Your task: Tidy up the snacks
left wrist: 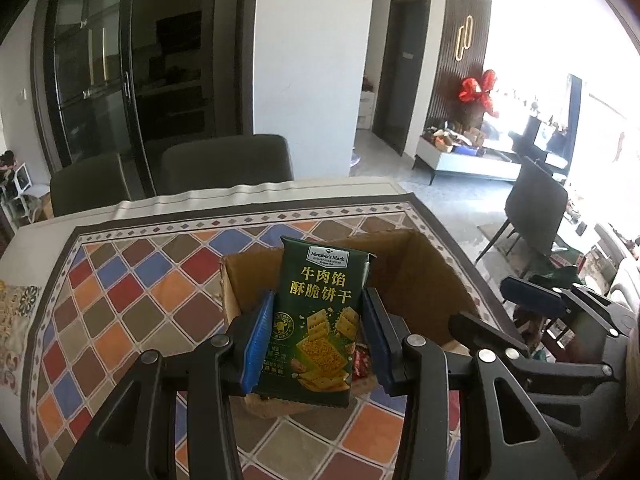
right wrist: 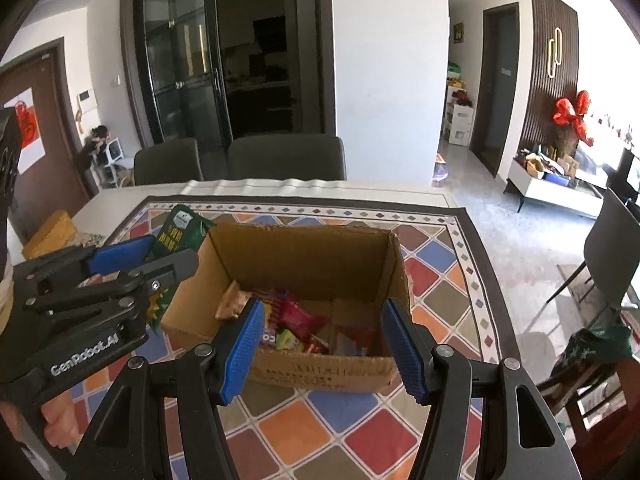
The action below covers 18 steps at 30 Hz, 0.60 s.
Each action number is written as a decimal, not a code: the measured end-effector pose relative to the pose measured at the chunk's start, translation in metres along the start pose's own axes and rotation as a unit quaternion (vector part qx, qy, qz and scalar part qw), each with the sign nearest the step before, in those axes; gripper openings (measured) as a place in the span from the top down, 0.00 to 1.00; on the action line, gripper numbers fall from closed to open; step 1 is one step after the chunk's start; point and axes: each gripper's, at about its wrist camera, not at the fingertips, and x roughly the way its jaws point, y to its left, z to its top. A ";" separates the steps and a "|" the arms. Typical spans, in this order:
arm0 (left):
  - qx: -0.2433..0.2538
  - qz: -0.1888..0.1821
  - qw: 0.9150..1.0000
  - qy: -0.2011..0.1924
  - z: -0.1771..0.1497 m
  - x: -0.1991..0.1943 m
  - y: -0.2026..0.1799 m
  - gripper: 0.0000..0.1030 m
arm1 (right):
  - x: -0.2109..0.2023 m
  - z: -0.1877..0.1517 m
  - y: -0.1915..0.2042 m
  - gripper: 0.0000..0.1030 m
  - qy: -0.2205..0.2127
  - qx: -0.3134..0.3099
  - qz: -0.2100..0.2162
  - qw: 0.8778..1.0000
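The left claw (left wrist: 316,336) grasping a green cracker packet (left wrist: 320,320) hides much of the box (left wrist: 420,264); the right claw (right wrist: 324,344), released, tilts down over it.

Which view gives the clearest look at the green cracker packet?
The left wrist view: the green cracker packet stands upright, label facing the camera, clamped between the left hand-held gripper's blue pads. In the right wrist view the packet shows only from the side, mostly hidden by that gripper, left of the cardboard box.
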 end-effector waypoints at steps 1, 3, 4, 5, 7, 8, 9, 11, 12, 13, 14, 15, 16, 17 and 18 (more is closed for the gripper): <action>0.000 0.001 1.000 0.004 0.003 0.005 0.001 0.58 | 0.003 0.002 0.000 0.40 0.004 -0.002 -0.001 1.000; 0.001 0.014 1.000 0.010 0.007 0.014 0.000 0.58 | 0.007 0.005 -0.001 0.40 0.008 -0.003 -0.008 1.000; 0.005 0.017 1.000 0.017 0.009 0.018 -0.001 0.54 | 0.010 0.006 -0.003 0.40 0.011 -0.003 -0.012 1.000; 0.007 0.019 1.000 0.023 0.011 0.021 -0.002 0.52 | 0.011 0.006 -0.003 0.40 0.014 -0.002 -0.014 1.000; 0.005 0.027 0.999 0.022 0.011 0.021 -0.004 0.45 | 0.015 0.006 -0.006 0.40 0.019 0.003 -0.016 1.000; 0.006 0.029 0.999 0.020 0.010 0.019 -0.004 0.45 | 0.016 0.007 -0.007 0.40 0.022 0.005 -0.018 1.000; 0.006 0.031 0.999 0.019 0.010 0.019 -0.004 0.45 | 0.017 0.006 -0.009 0.40 0.024 0.007 -0.018 1.000; 0.007 0.040 0.999 0.015 0.005 0.012 -0.006 0.45 | 0.016 0.004 -0.012 0.40 0.026 0.011 -0.016 0.999; 0.008 0.040 0.999 0.009 0.002 0.007 -0.006 0.44 | 0.015 0.004 -0.013 0.40 0.025 0.013 -0.014 1.000; 0.007 0.041 0.999 0.005 0.000 0.004 -0.005 0.42 | 0.012 0.002 -0.015 0.40 0.023 0.014 -0.013 1.000; 0.005 0.045 0.999 0.002 -0.003 -0.001 -0.006 0.41 | 0.011 0.002 -0.016 0.40 0.021 0.015 -0.013 1.000; 0.006 0.046 0.999 -0.001 -0.006 -0.005 -0.007 0.41 | 0.009 0.000 -0.017 0.40 0.018 0.017 -0.012 1.000; 0.006 0.048 0.999 -0.007 -0.010 -0.010 -0.008 0.41 | 0.004 -0.002 -0.018 0.40 0.014 0.021 -0.010 1.000; 0.007 0.051 0.999 -0.010 -0.012 -0.014 -0.009 0.41 | 0.002 -0.002 -0.017 0.40 0.012 0.022 -0.009 1.000; 0.007 0.057 0.998 -0.015 -0.015 -0.020 -0.011 0.41 | -0.001 -0.004 -0.017 0.40 0.009 0.024 -0.008 1.000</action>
